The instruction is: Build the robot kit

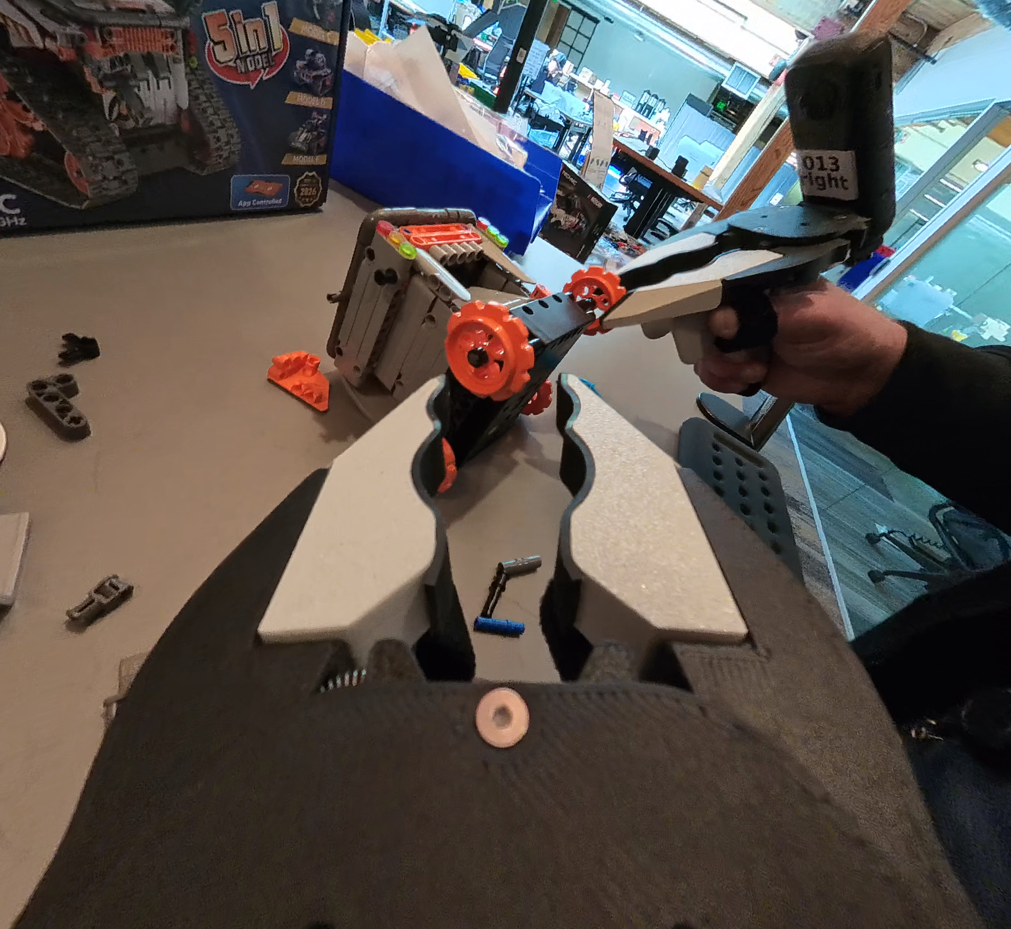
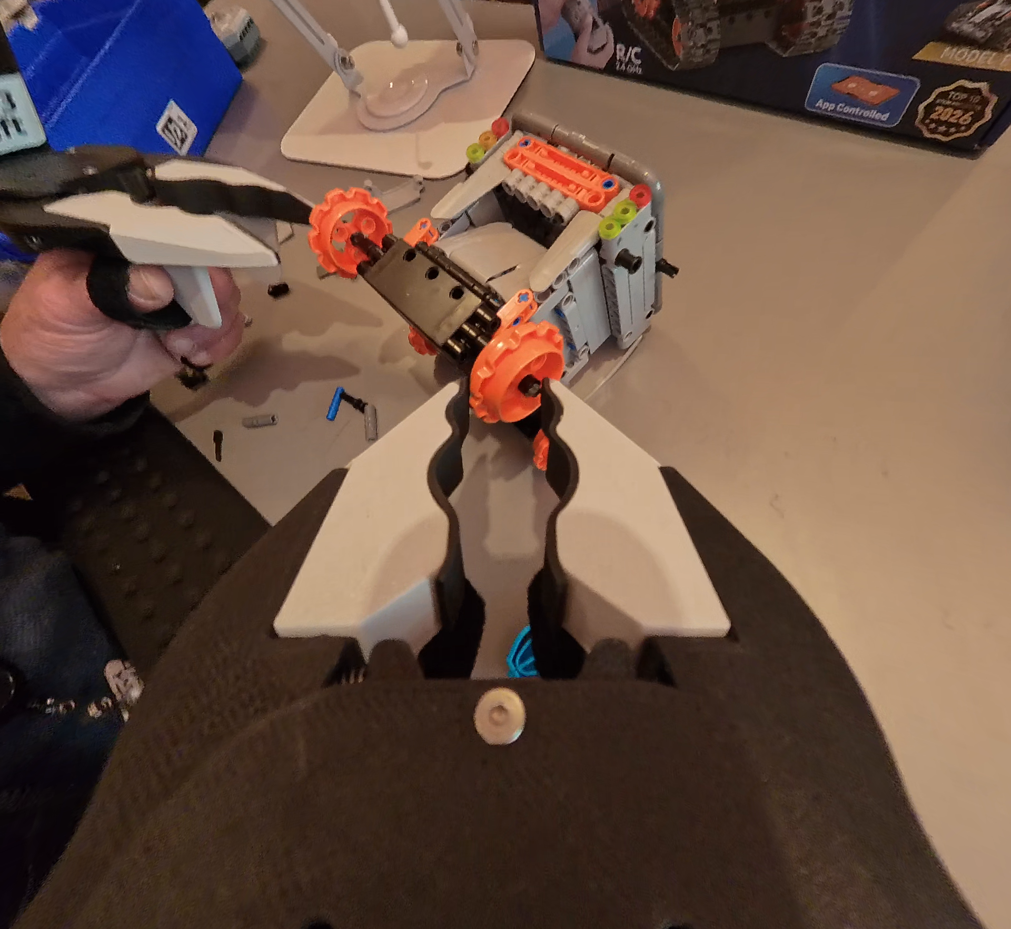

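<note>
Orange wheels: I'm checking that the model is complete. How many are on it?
4 wheels, seen from the right wrist: one at far left, one nearest the camera, and two partly hidden beneath the black block, at and. More may be hidden.

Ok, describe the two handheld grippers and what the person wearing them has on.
Both the left gripper and right gripper have textured black bodies, a round silver screw at centre, and pale grey wedge fingers lined with wavy black pads. The right one carries a dark upright block with a white label. A black sleeve covers the arm.
</note>
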Demonstrator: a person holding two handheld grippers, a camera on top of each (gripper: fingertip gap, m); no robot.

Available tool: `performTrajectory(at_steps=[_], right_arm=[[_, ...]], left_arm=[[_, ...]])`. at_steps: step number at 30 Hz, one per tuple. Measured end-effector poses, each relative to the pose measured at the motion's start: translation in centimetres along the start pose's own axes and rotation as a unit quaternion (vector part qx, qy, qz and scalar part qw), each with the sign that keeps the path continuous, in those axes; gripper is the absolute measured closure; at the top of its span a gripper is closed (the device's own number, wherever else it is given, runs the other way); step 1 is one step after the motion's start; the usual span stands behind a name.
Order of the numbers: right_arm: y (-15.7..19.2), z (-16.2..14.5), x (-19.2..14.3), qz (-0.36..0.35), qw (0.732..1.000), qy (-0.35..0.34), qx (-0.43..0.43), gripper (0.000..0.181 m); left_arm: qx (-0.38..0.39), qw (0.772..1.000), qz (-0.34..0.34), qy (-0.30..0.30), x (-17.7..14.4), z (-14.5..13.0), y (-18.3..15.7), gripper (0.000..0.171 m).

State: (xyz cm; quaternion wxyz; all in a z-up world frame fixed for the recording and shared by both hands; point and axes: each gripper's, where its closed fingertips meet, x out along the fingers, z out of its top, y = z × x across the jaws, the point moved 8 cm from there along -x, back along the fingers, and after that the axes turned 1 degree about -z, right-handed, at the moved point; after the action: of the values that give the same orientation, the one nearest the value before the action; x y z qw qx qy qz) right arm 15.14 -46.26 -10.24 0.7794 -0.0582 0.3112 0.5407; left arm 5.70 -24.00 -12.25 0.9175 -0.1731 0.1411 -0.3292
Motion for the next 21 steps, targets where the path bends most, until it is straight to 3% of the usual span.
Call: performTrajectory(at_steps=[11,15,18,21], right_arm=[[-1.1,2.1,-1.8,-0.016,1.000,-0.009,-0.005,0.144],[-2.2,2.1,0.0,0.044,0.996,0.037,0.063,0.135],[-2.0,1.5,1.0,0.087,0.992,0.045,0.075,0.149],[-1.6,1.3,0.9,0.073,0.996,0.023,0.056,0.150]], left_arm=[[-0.029,0.998,-0.042,0.025,1.0,0.9,1.3,0.128],[-0.101,0.989,-0.081,0.065,2.8,1.3,2.4,0.125],[-0.128,0.980,-0.120,0.098,3.7,0.7,2.0,0.131],[-0.094,0.985,-0.104,0.103,3.7,0.6,1.3,0.131]])
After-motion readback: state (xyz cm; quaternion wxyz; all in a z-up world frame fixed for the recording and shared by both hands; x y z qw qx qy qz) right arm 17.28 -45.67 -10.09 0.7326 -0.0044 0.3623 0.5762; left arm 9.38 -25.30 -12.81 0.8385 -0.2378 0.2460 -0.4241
